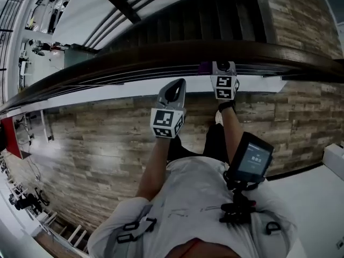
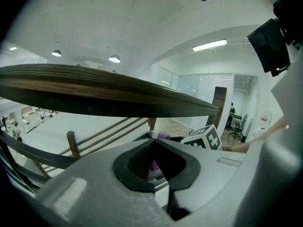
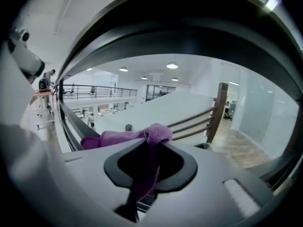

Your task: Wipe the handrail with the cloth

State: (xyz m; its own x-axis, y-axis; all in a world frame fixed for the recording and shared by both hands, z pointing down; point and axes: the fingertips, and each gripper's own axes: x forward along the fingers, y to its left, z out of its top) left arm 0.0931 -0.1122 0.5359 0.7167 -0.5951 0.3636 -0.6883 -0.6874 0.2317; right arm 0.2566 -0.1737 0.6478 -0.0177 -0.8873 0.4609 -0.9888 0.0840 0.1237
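a: what is the head view showing?

b: a person is looking steeply down over a dark wooden handrail (image 1: 134,58), which is curving across the picture from the left edge to the right edge. a plank floor (image 1: 97,144) is lying beyond it, and a small screen (image 1: 251,160) is hanging at the person's chest.

a: where is the cloth sitting?

b: the purple cloth (image 1: 205,67) is showing at the near edge of the handrail, just left of the right gripper's (image 1: 223,64) tips. in the right gripper view the cloth (image 3: 142,136) is bunching over the tips of the right gripper (image 3: 154,138), and a tail of it is hanging down between the jaws. the jaws are clamping together on it. the handrail (image 3: 189,37) is arching darkly just above.

a: is the cloth pressing on the rail?

b: i cannot tell; it is right at the near edge.

a: and the other hand?

b: the left gripper (image 1: 181,82) is hovering to the left of the right one, on the person's side of the handrail and apart from it. in its own view the left gripper's (image 2: 152,140) jaws are meeting at the tips with nothing between them. the handrail (image 2: 109,93) is crossing above, and a scrap of the cloth (image 2: 163,136) is peeking out beyond the tips.
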